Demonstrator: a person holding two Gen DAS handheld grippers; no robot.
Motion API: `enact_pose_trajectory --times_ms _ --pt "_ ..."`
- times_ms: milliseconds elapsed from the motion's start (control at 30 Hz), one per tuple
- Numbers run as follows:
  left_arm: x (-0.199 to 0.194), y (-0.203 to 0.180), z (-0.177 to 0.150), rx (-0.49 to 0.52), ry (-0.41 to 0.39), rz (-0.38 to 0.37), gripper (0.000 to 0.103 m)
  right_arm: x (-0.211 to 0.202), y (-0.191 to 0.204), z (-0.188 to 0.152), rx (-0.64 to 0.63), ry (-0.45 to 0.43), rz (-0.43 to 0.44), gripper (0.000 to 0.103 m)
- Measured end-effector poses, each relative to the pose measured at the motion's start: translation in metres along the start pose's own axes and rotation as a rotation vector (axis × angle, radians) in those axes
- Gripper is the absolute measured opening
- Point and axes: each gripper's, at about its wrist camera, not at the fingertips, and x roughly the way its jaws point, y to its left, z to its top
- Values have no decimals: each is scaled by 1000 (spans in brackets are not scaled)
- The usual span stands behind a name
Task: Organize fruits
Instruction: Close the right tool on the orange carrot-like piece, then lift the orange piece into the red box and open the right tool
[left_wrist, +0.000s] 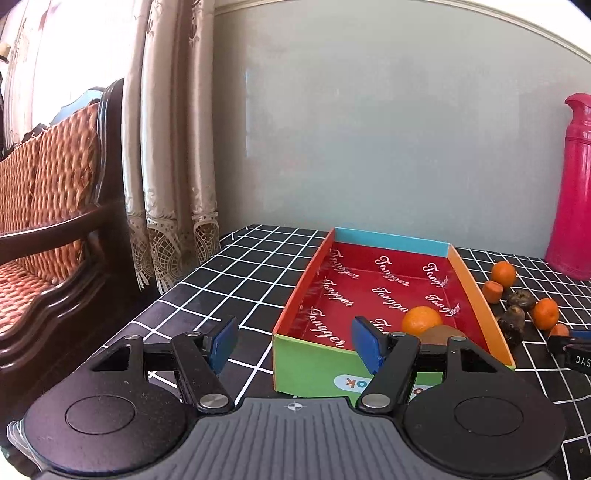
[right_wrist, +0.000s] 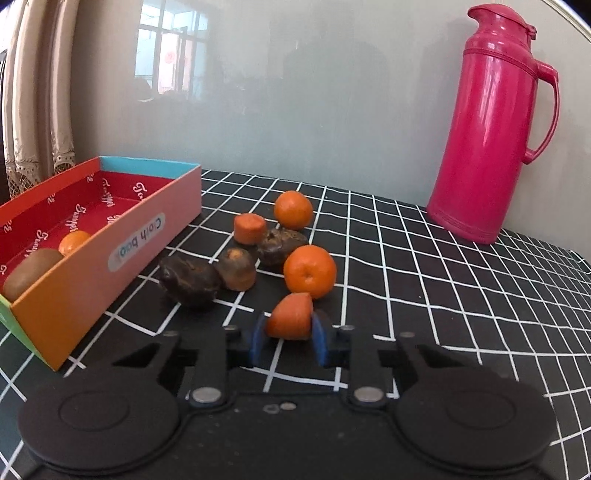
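Left tool: blue pads spread wide, nothing between them, hovering at the near end of the shallow multicoloured cardboard box with red printed lining. Inside the box, at its near right corner — one small orange mandarin touching a brown fuzzy kiwi.

On the black white-grid bench, just right of the box, loose pieces lie close together: dark wrinkled lump, brown-orange stub, second dark lump, orange carrot chunk, far mandarin at 12 o'clock of the group, near mandarin.

Right tool: blue pads closed against a tapered orange carrot piece — at 6 o'clock of the near mandarin.

Tall pink plastic thermos jug stands at 2 o'clock, well apart.
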Motion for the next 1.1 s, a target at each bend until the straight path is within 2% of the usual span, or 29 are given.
enact_pose_trajectory --times_ms 300,333,367,567,667,767,933,1100 --pt "-2 6 -1 -11 -2 12 67 -9 6 6 -3 -20 4 25" --pt "-2 7 -1 -11 -2 13 67 -10 7 7 -3 -23 5 20" --pt "-2 7 -1 -11 -2 14 67 -10 7 8 -4 -25 6 9" --pt "-3 10 -1 -12 1 13 67 -8 11 9 -19 -1 13 10" --pt "-3 11 -1 -19 2 14 67 -11 12 7 -28 -20 4 23" --pt "-2 11 -1 -20 0 11 67 -16 12 5 -35 -32 19 49" --pt "-2 10 1 -20 -4 6 67 -19 14 2 -80 -29 20 55" --pt "-1 8 0 -12 -4 3 67 -10 9 2 -49 10 34 55"
